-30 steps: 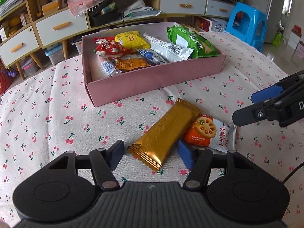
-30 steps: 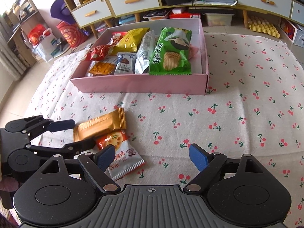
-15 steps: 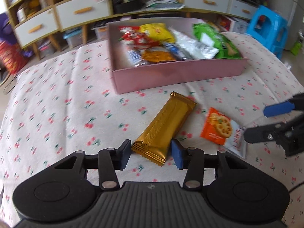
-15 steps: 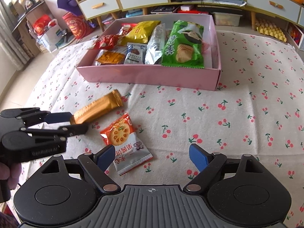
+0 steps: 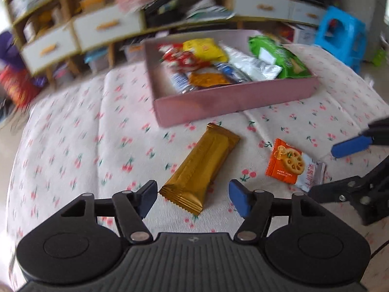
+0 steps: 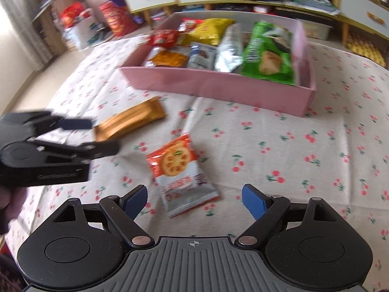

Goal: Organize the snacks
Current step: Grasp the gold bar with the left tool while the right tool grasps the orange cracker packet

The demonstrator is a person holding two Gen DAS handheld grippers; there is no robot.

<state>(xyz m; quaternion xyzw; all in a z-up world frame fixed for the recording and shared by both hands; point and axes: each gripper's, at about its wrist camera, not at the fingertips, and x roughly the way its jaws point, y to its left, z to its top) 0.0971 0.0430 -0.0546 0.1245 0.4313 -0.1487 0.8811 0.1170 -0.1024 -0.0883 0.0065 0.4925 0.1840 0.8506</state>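
Note:
A gold snack bar (image 5: 200, 164) lies on the cherry-print cloth, its near end between the open fingers of my left gripper (image 5: 193, 198). It also shows in the right wrist view (image 6: 131, 120). An orange-and-white cracker packet (image 6: 181, 174) lies just ahead of my open right gripper (image 6: 194, 198), and shows in the left wrist view (image 5: 290, 164). A pink box (image 5: 233, 102) behind them holds several snack bags. In the right wrist view the box (image 6: 218, 85) stands further back. Both grippers hold nothing.
Low cabinets with white drawers (image 5: 107, 28) stand behind the table. A blue plastic stool (image 5: 340, 34) is at the right. The cherry-print cloth (image 6: 304, 146) covers the table. The left gripper's body (image 6: 43, 150) shows at the left of the right wrist view.
My left gripper's fingers closed in around the gold bar half a second ago and have now opened wider. My right gripper has moved left, so the cracker packet now lies centred between its fingers.

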